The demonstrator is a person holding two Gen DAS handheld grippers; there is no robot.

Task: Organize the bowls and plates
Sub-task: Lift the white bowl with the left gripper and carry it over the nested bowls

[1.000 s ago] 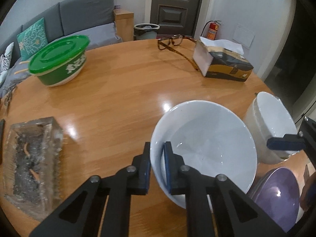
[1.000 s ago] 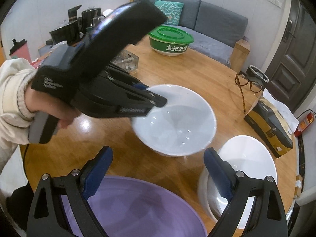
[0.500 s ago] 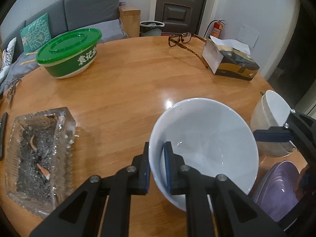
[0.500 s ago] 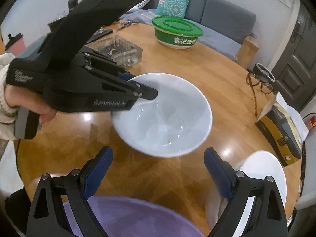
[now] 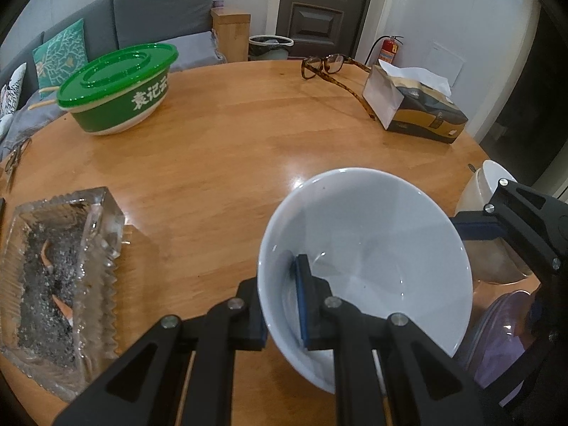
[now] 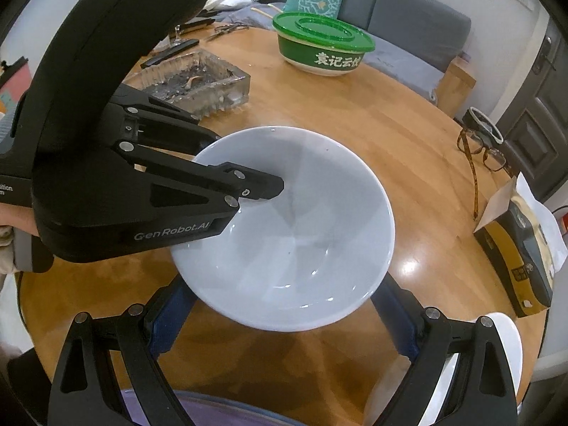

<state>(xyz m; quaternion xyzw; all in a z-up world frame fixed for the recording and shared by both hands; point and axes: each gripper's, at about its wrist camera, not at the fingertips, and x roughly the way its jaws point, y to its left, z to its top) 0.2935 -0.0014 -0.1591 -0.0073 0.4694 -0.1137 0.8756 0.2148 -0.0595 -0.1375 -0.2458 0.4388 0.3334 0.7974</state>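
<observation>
My left gripper [image 5: 280,305] is shut on the near rim of a large white bowl [image 5: 372,248], one finger inside and one outside, and holds it tilted above the round wooden table [image 5: 230,149]. In the right wrist view the same bowl [image 6: 301,234] hangs above and between the fingers of my open, empty right gripper [image 6: 280,323]. A second white bowl [image 6: 507,348] stands at the right, next to my right finger. A purple plate [image 6: 213,411] lies at the bottom edge under my right gripper; it also shows in the left wrist view [image 5: 504,330].
A green lidded bowl [image 5: 117,85] stands at the far left. A glass ashtray [image 5: 53,269] lies at the near left. Glasses [image 5: 330,67] and a tissue box [image 5: 415,110] are at the far right. A grey sofa [image 5: 142,25] is behind the table.
My left gripper has lifted the white bowl off the table and carried it toward the right gripper, so it now hangs over the right fingers. The right gripper stays open.
</observation>
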